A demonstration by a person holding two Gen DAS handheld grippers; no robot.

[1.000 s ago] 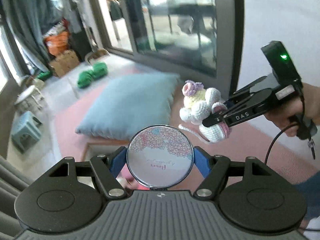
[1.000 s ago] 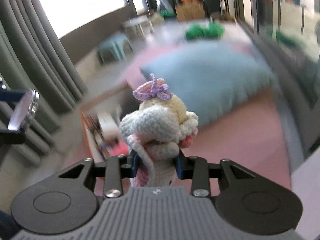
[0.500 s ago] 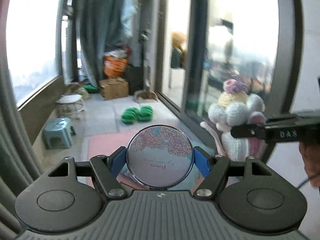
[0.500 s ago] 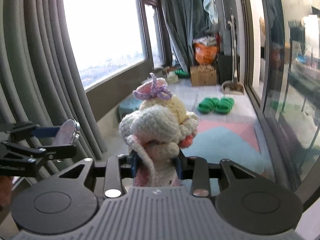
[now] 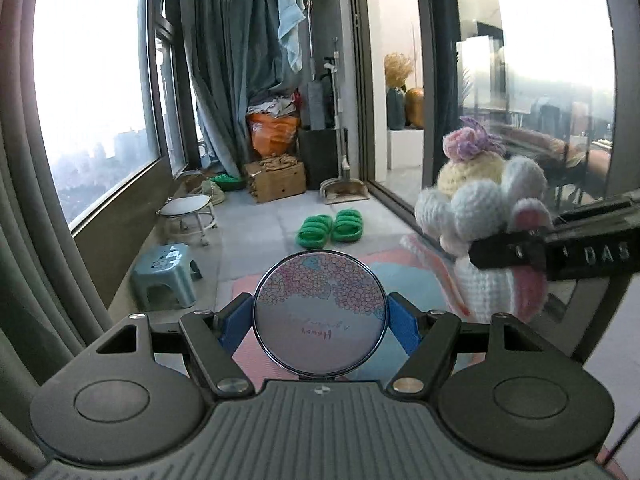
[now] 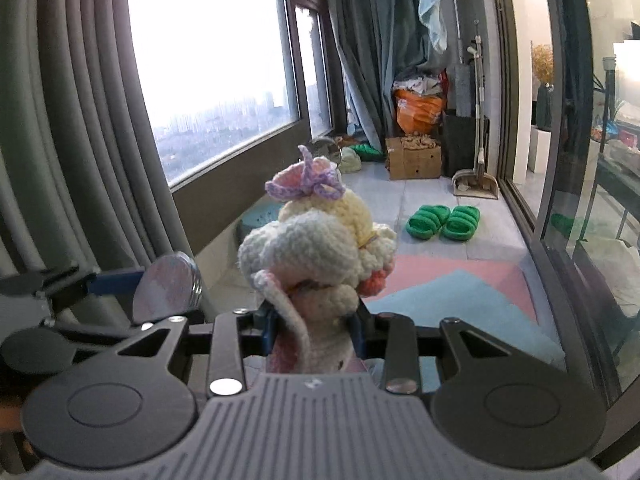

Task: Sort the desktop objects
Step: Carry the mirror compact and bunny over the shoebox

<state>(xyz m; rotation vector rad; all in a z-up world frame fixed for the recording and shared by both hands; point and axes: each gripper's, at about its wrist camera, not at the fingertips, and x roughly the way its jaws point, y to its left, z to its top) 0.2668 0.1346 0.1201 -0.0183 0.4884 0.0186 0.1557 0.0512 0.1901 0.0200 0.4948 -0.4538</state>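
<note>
Both grippers are loaded and lifted: my left gripper [image 5: 320,316] clamps a round compact mirror [image 5: 320,312] by its rim between the blue pads, jaws set wide around it, while my right gripper [image 6: 314,332] pinches the lower body of a crocheted doll [image 6: 316,248] with jaws at a narrower setting. Compared with a second ago, both cameras have swung up from the blue cushion [image 6: 460,304] and pink mat toward the far end of the balcony, where green slippers [image 5: 330,226], a cardboard box [image 5: 276,180] and a dustpan stand by the curtain; the doll has stayed to the right of the mirror throughout. No table or sorting container is visible in either view now, so I judge this a carrying phase with nothing yet sorted. Each item appears secure. The next move likely calls for bringing the destination back into sight before letting go of either one.
</note>
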